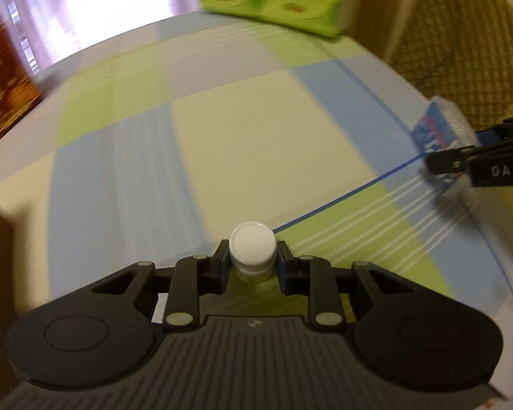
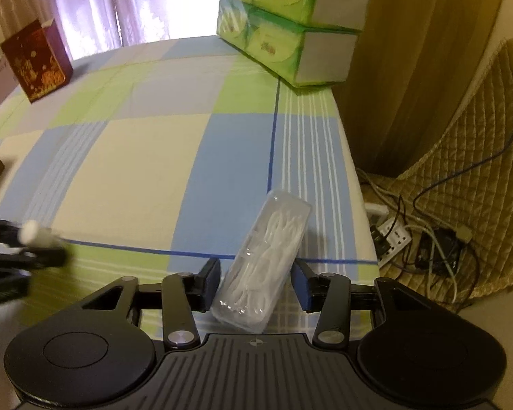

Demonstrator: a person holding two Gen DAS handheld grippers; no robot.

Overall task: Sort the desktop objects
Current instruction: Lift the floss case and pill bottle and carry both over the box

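In the left wrist view my left gripper [image 1: 252, 256] is shut on a small bottle with a round white cap [image 1: 252, 242], held just above the checked tablecloth [image 1: 222, 136]. In the right wrist view a clear plastic box of white floss picks [image 2: 263, 266] lies slanted between the fingers of my right gripper [image 2: 256, 273], which is shut on it near the table's right edge. From the left wrist view that box [image 1: 434, 130] shows a blue label and sits raised in the right gripper [image 1: 444, 164]. The left gripper [image 2: 34, 242] appears blurred at the far left.
Two green tissue packs [image 2: 290, 34] are stacked at the table's back right corner. A dark red box [image 2: 37, 61] stands at the back left. A power strip with tangled cables [image 2: 410, 239] lies on the floor right of the table, beside a quilted cover [image 2: 478, 136].
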